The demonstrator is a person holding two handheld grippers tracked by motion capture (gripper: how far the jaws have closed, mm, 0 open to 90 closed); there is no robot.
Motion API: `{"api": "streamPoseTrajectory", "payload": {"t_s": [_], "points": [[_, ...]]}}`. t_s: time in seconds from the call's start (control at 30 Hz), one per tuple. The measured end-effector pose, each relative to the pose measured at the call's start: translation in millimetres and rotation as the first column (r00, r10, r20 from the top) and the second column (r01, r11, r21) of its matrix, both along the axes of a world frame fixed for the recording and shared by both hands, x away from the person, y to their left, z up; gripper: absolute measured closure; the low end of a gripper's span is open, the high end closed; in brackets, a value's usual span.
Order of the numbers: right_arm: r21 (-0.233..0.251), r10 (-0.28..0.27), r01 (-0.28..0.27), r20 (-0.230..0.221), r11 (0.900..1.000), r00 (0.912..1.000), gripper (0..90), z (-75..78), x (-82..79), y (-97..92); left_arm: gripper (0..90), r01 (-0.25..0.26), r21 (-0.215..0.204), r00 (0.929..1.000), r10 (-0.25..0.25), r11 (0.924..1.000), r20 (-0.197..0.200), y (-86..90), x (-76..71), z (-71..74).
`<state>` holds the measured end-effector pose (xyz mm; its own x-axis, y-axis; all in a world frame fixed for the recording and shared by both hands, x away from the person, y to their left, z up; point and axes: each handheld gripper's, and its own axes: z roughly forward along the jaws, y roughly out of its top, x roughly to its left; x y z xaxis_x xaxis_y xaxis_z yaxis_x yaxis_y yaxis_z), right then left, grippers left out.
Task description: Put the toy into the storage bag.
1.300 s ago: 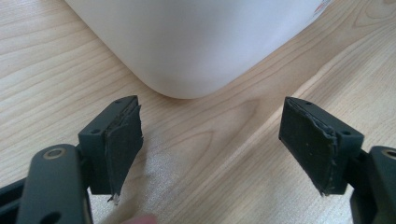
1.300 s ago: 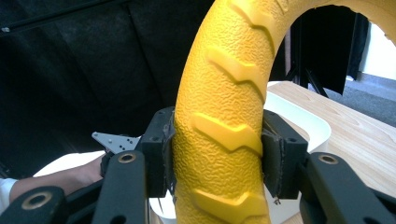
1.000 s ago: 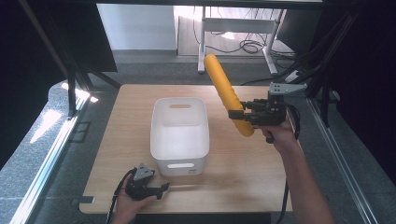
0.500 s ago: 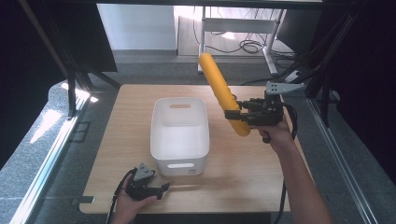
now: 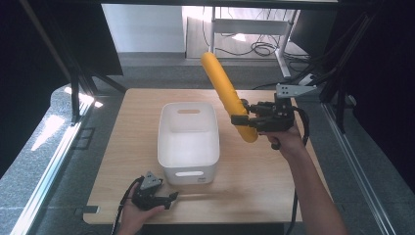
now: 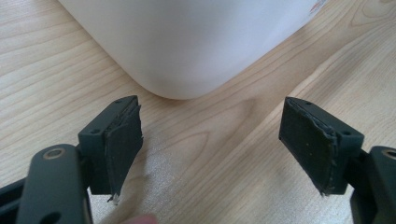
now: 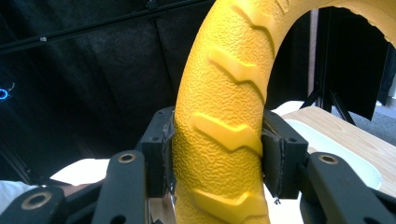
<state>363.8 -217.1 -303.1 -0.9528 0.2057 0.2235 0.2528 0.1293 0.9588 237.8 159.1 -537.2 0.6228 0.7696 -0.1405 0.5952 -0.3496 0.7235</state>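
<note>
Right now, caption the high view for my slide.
Right gripper holds a yellow foam roller beside the white bin; left gripper rests open.

Each hand holds a black two-jaw gripper. The right gripper carries a grey three-cornered plate on top, and a black cable loops from its body. The left gripper bears a smaller grey plate and trails its own black cable. In the left gripper view its pads are dark, flat and frayed along the edges, set in black blocks with small screw holes; brass-coloured rivets mark the linkage arms. Both forearms are bare, with no sleeve over them.
</note>
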Motion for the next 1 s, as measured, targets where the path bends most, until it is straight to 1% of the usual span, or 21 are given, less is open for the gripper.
{"api": "streamPoseTrajectory", "payload": {"t_s": [0.03,0.13,0.2,0.33,0.47,0.7,1.0], "points": [[-0.002,0.005,-0.005,0.008,1.0,1.0,51.7,1.8,-0.9,2.6,21.5,0.0,0.001,1.0,0.0,1.0,0.0,-0.1,0.0,0.0],[0.004,0.014,-0.014,0.01,0.9999,0.9998,51.7,4.6,-3.1,6.7,21.6,0.001,0.002,1.0,-0.001,1.0,0.0,-0.2,-0.1,0.1],[0.001,0.017,-0.017,0.021,0.9999,0.9996,51.7,5.7,-3.8,9.6,21.5,0.001,0.001,1.0,-0.001,1.0,0.0,-0.2,-0.1,-0.1],[0.005,0.025,-0.025,0.014,0.9997,0.9996,51.7,7.3,-3.8,13.4,21.5,0.003,0.002,1.0,-0.003,1.0,0.0,-0.5,0.0,-0.5],[0.01,0.033,-0.033,0.024,0.9994,0.9992,51.7,8.1,-4.2,19.9,21.5,0.001,0.003,1.0,-0.001,1.0,0.0,0.3,0.1,-0.2],[0.019,0.049,-0.05,0.028,0.9986,0.9984,51.6,9.9,-7.5,25.7,21.5,0.001,0.003,1.0,-0.001,1.0,0.0,0.4,0.0,-0.2],[0.017,0.073,-0.074,0.036,0.9971,0.9967,51.6,10.4,-11.3,35.2,21.5,0.003,0.005,1.0,-0.003,1.0,-0.003,-0.3,-0.1,-0.5]]}}
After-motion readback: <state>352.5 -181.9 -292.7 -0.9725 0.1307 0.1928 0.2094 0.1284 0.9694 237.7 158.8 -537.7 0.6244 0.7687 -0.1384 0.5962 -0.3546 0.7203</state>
